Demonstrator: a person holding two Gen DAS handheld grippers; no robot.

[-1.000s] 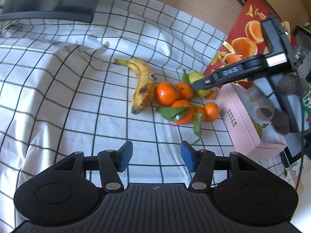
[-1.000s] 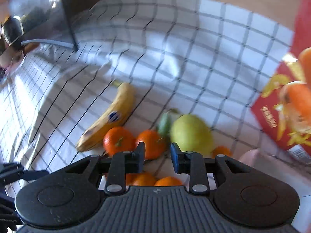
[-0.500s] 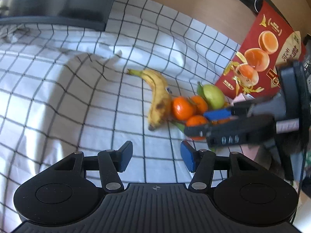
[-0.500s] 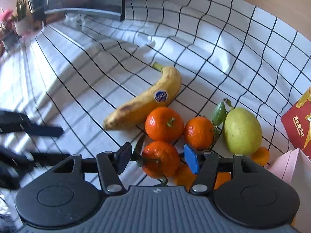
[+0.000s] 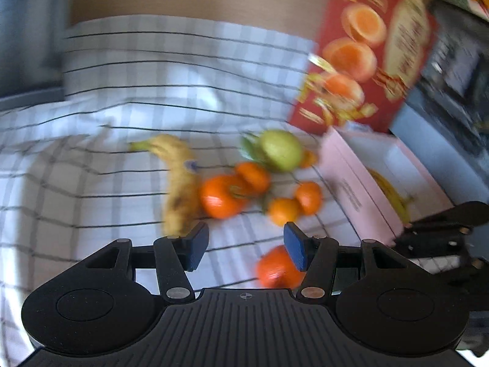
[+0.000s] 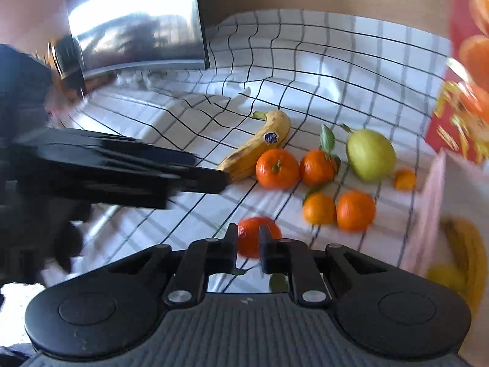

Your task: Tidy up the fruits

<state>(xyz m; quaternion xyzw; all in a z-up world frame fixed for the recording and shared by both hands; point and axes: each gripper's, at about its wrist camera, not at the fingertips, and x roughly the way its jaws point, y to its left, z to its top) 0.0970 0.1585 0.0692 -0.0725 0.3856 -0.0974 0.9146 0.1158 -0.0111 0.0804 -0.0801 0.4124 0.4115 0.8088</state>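
A banana (image 6: pixel 259 145), several mandarins (image 6: pixel 276 168) and a green pear (image 6: pixel 369 154) lie on the checked cloth (image 6: pixel 305 70). One mandarin (image 6: pixel 255 238) sits apart, just beyond my right gripper (image 6: pixel 247 244), whose jaws are nearly closed, and I cannot tell if they touch it. My left gripper (image 5: pixel 246 243) is open and empty, with that lone mandarin (image 5: pixel 276 267) partly behind its right finger. The left view is blurred. A pink box (image 5: pixel 382 177) at the right holds a banana (image 5: pixel 391 195).
A red fruit carton (image 5: pixel 366 61) stands behind the pink box. A shiny metal appliance (image 6: pixel 134 21) stands at the back left. The left gripper's body (image 6: pixel 107 171) crosses the left of the right wrist view. Cloth folds rise near the banana.
My right gripper has narrowed from open to nearly closed and pulled back. One mandarin now lies apart from the pile, nearer me. My left gripper has swung right toward the fruit.
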